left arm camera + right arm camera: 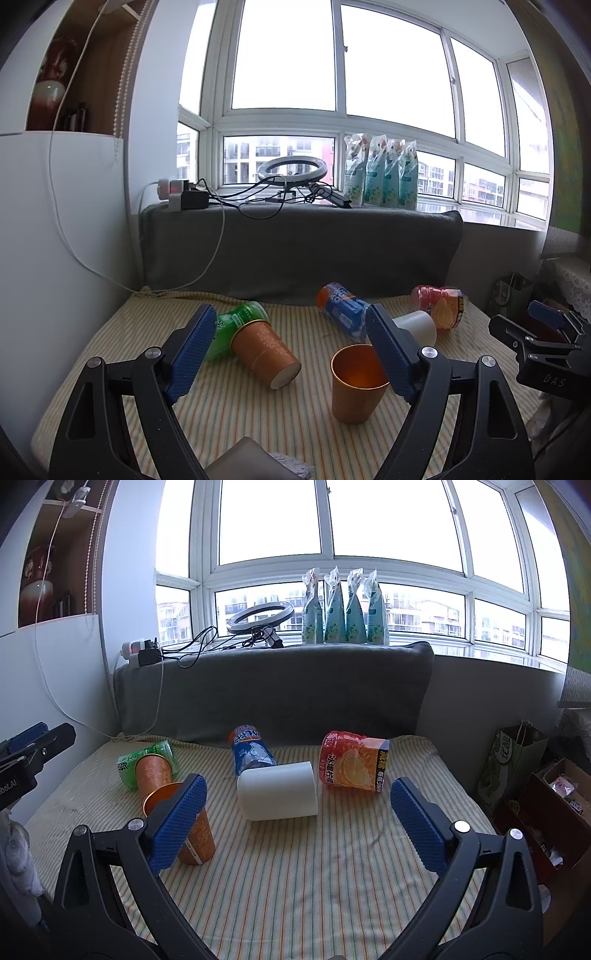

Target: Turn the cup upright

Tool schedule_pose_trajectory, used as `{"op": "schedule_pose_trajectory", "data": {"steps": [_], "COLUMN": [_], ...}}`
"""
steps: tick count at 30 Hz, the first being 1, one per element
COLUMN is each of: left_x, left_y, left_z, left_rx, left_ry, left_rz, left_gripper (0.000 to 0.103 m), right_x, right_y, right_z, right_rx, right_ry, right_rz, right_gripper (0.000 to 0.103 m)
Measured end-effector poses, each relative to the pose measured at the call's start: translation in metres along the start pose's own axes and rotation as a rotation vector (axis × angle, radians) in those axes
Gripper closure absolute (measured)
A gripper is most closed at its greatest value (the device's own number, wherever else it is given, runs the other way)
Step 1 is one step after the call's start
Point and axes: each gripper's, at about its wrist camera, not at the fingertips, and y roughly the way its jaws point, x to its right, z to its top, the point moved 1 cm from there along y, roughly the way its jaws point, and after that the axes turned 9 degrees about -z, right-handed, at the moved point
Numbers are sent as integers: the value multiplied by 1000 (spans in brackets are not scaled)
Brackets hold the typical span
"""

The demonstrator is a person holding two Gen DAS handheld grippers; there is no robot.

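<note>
An orange cup (352,384) stands upright on the striped cloth, also in the right wrist view (195,834) behind the left finger. A second orange cup (264,350) lies on its side, mouth toward me, also in the right wrist view (153,773). A white cup (277,794) lies on its side mid-table; it also shows in the left wrist view (415,325). My left gripper (291,354) is open and empty above the orange cups. My right gripper (299,827) is open and empty just short of the white cup.
A green bottle (236,325), a blue bottle (251,749) and a red-orange bottle (354,762) lie on the cloth (295,878). A grey cushion (273,690) backs the surface. A paper bag (506,764) and a cardboard box (554,801) stand at the right.
</note>
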Motion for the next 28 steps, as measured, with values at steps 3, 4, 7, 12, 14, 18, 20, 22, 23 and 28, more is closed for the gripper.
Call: {"op": "schedule_pose_trajectory", "data": {"steps": [3,4,7,12,14,18,20,22,23,28], "left_x": [0,0,0,-1,-1,-1,-1,-1,-1,-1], "left_y": [-1,0,-1,0,0,0,0,0,-1,-1], "left_z": [1,1,1,0,0,0,0,0,0,-1], "left_rx": [2,2,3,2,2,1,3,7,8,11], "left_ry": [1,1,1,3,4,4,4,7,8,15], "left_rz": [3,3,4,3,3,5,4,8,8,11], "left_gripper": [20,20,20,20,20,20,20,20,20,20], "right_x": [0,0,-1,-2,-2,-2,-2,-2,-2,-3], "right_y": [0,0,0,0,-1,0,0,0,-1,0], "right_z": [0,0,0,-1,-1,-1,-1,-1,-1,-2], "right_rx": [1,1,1,-1,-2,-1,-2,-1,-1,-1], "right_ry": [0,-1,-2,-4,-3,-3,-4,-5,-6,-4], "right_rz": [-2,-1,0,0,0,0,0,0,0,-1], "right_gripper": [1,1,1,1,1,1,1,1,1,1]}}
